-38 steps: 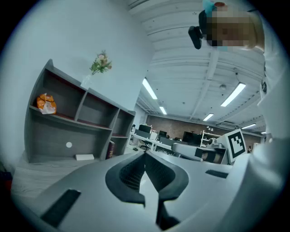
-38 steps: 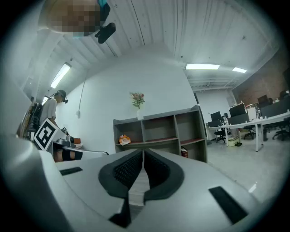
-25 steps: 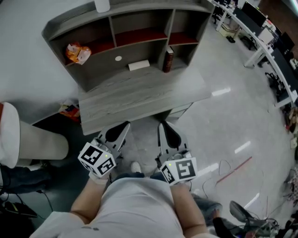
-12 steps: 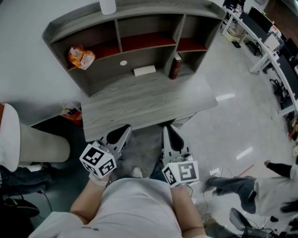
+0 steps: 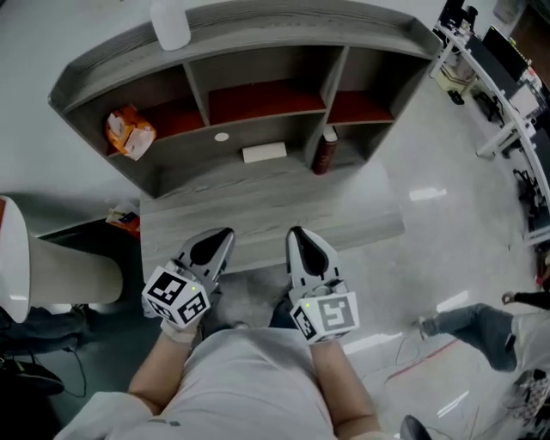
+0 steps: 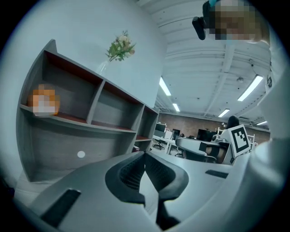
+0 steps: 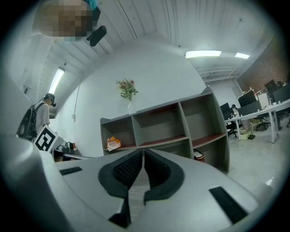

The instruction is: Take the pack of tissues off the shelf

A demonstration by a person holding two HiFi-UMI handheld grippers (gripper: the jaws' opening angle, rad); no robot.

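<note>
An orange and white pack (image 5: 129, 133) lies in the upper left compartment of the grey shelf unit (image 5: 258, 21); it also shows as the orange pack (image 7: 113, 143) in the right gripper view and as a blurred orange pack (image 6: 44, 102) in the left gripper view. A flat white pack (image 5: 264, 153) rests on the desk top (image 5: 258, 206) under the middle compartment. My left gripper (image 5: 223, 235) and right gripper (image 5: 296, 234) hover side by side over the desk's front edge, well short of the shelves. Both are shut with nothing between their jaws, as the left gripper (image 6: 145, 156) and right gripper (image 7: 143, 154) show in their own views.
A brown bottle (image 5: 325, 151) stands by the right divider. A white vase (image 5: 170, 26) with flowers (image 7: 128, 93) sits on top of the unit. A white rounded seat (image 5: 43, 266) is at the left, a person's legs (image 5: 481, 326) at the right, office desks (image 5: 507, 94) beyond.
The desk and shelf unit have come closer, and both grippers now reach over the desk's front edge. Both stay shut. The person at the right has walked further right.
</note>
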